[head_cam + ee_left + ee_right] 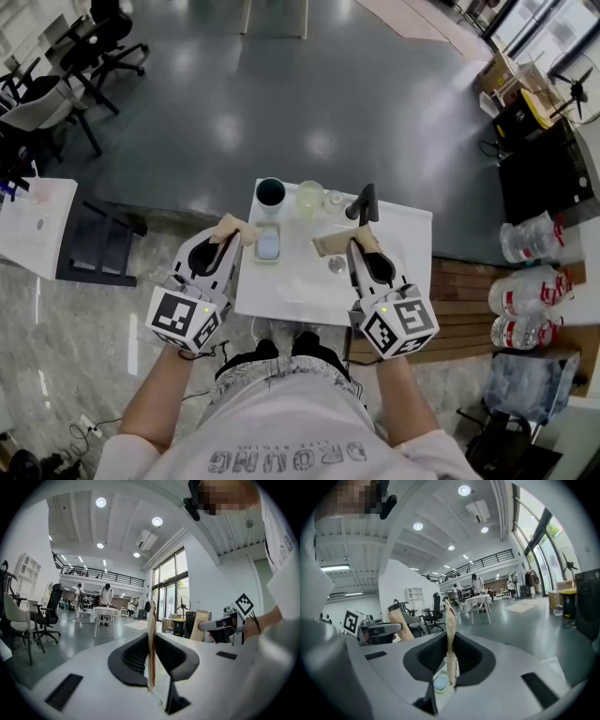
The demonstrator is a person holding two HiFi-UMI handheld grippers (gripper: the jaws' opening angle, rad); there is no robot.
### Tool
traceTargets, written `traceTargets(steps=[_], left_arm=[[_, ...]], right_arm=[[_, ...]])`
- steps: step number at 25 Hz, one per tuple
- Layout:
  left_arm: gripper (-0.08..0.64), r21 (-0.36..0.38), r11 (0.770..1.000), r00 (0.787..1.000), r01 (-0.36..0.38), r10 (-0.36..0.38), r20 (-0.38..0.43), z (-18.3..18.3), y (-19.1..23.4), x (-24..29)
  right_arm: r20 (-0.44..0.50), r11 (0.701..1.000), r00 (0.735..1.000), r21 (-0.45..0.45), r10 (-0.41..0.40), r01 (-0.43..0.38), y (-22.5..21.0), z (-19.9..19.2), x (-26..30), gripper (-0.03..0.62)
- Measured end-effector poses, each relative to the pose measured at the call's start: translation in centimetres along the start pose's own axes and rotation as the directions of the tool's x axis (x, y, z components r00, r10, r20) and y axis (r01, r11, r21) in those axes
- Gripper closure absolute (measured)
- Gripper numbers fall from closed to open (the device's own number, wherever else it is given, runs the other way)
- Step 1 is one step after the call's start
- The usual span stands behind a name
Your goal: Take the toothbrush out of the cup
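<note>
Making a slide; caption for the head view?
Left hand-held gripper and right hand-held gripper, both shut, at a white table bearing a dark round cup.

Right tongs (450,620) pressed together

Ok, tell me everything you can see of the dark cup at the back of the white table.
The dark cup shows only in the head view, from above: round, open-topped, dark inside with a paler rim; its material can't be told. It stands upright at the far left corner of the small white table, close beside a pale translucent cup on its right; whether they touch is unclear. A shallow dish lies just nearer the person. Nothing shows sticking out of it.
</note>
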State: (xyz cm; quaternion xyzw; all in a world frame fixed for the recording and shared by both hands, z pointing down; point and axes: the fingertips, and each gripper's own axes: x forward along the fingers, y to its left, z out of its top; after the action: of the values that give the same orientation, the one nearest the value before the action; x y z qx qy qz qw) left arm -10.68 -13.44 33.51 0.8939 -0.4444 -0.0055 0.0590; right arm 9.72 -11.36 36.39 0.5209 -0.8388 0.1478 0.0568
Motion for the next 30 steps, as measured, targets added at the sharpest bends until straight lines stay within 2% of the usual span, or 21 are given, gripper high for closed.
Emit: traceTargets(steps=[8, 30], left_arm=[[0.499, -0.011, 1.0, 1.0, 0.003, -0.003, 0.001, 0.0, -0.6, 0.0], [0.499, -0.015, 1.0, 1.0, 0.015, -0.014, 0.004, 0.2, -1.1, 1.4]], right_arm=[[-0.013, 1.0, 1.0, -0.016, 0.024, -0.025, 0.9, -0.1, -0.2, 0.538], [-0.019, 1.0, 0.999, -0.002, 0.026, -0.026, -0.1, -0.2, 0.2, 0.54]])
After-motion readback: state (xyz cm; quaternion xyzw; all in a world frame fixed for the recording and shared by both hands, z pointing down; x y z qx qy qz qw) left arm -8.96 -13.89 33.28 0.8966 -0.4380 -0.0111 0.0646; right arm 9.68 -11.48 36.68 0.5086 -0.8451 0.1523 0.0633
